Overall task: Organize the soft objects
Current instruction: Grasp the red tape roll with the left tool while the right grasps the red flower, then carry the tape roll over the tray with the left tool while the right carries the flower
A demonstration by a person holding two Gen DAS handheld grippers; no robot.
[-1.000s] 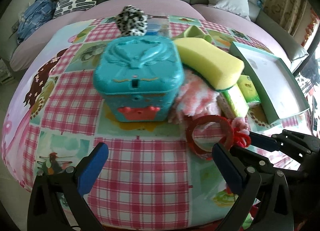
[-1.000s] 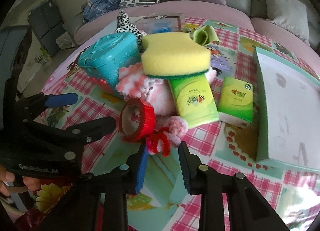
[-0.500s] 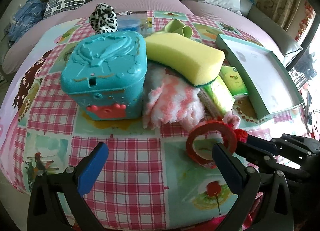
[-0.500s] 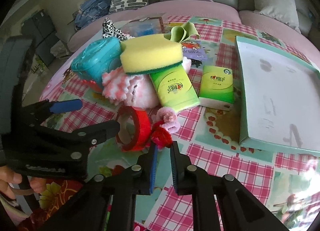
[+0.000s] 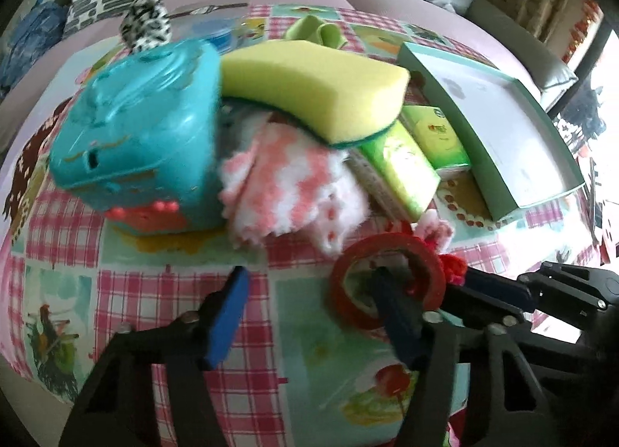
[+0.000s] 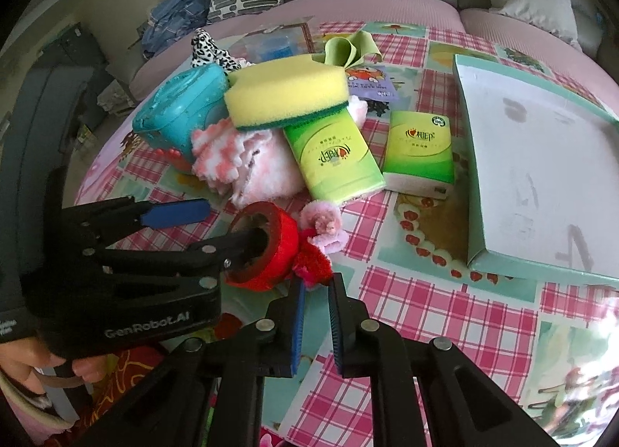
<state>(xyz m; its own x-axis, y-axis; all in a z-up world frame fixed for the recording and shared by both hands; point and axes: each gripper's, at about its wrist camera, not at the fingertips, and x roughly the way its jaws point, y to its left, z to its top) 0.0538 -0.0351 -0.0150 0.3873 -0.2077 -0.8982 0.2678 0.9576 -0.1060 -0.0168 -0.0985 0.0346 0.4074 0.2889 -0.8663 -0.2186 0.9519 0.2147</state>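
Two changes: the left gripper (image 5: 309, 315) has narrowed its jaws since a second ago, and one finger now pokes through the red tape roll (image 6: 267, 249); the right gripper (image 6: 315, 315) has loosened from its tightest pinch.
Left jaws: apart, one finger inside the roll's hole, the other outside at 9 o'clock of it; nothing clamped yet.
Right jaws: slightly apart, tips at the red fuzzy flower (image 6: 311, 263), which lies just off the roll at 4 o'clock; whether they grip it I cannot tell.
Meaning for the task: my guess is the roll is being held aside so the flower can be freed and moved to the green tray (image 6: 476, 191) at 2 o'clock.
Soft things: yellow sponge (image 6: 286, 95) sits on the pink towel (image 6: 232, 153) and a tissue pack (image 6: 332, 156), at 12 o'clock of the roll; a second pack (image 6: 419, 149) lies beside the tray.
Hidden: the towel's far part, under the sponge; the flower's stem, behind the roll.
Hard to read: the left view is blurred, especially the teal box (image 5: 143, 137).
Cut off: the tray's right edge.
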